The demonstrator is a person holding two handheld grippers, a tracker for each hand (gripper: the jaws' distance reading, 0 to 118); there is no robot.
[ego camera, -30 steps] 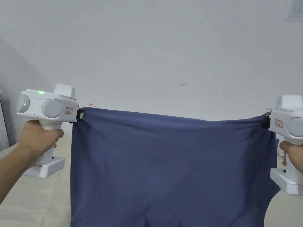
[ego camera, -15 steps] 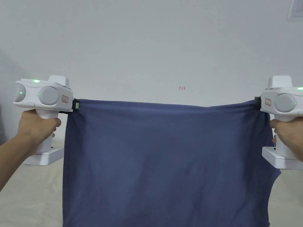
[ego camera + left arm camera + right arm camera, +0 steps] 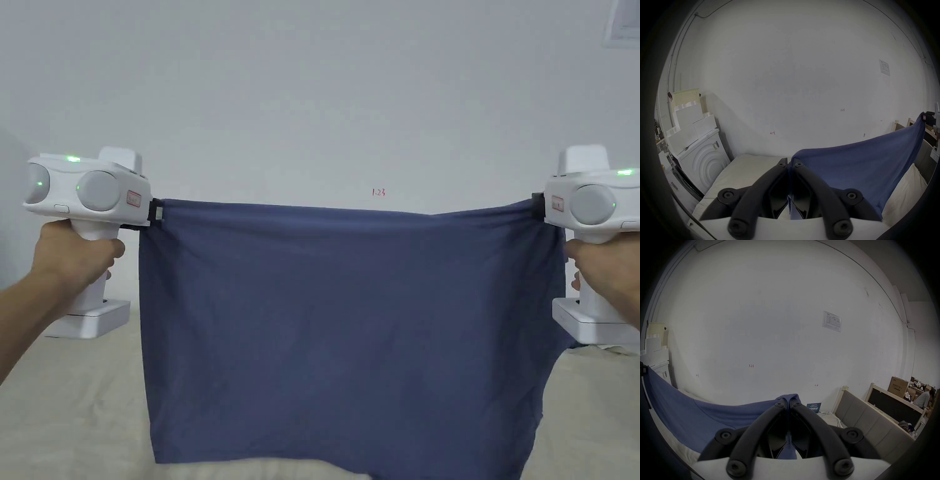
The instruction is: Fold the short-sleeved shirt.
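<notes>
— What was around the shirt (image 3: 337, 325)?

— A bare white wall (image 3: 312, 94) behind it and a cream-sheeted bed (image 3: 69, 412) beneath. In the left gripper view, white foam blocks (image 3: 688, 123) were stacked in the corner by the bed. In the right gripper view, a grey padded headboard (image 3: 867, 423) ran along the bed's side, with a cardboard box (image 3: 898, 387) and a person (image 3: 923, 400) well beyond it. Nothing stood between the two grippers but the cloth.

— And the fingers?

— The left gripper (image 3: 156, 212) had its fingers (image 3: 782, 172) closed tight on one top corner of the blue shirt; the right gripper (image 3: 537, 205) had its fingers (image 3: 795, 412) pinched shut on the other. The shirt hung spread between them, top edge nearly level, its lower hem just above the bed.
</notes>
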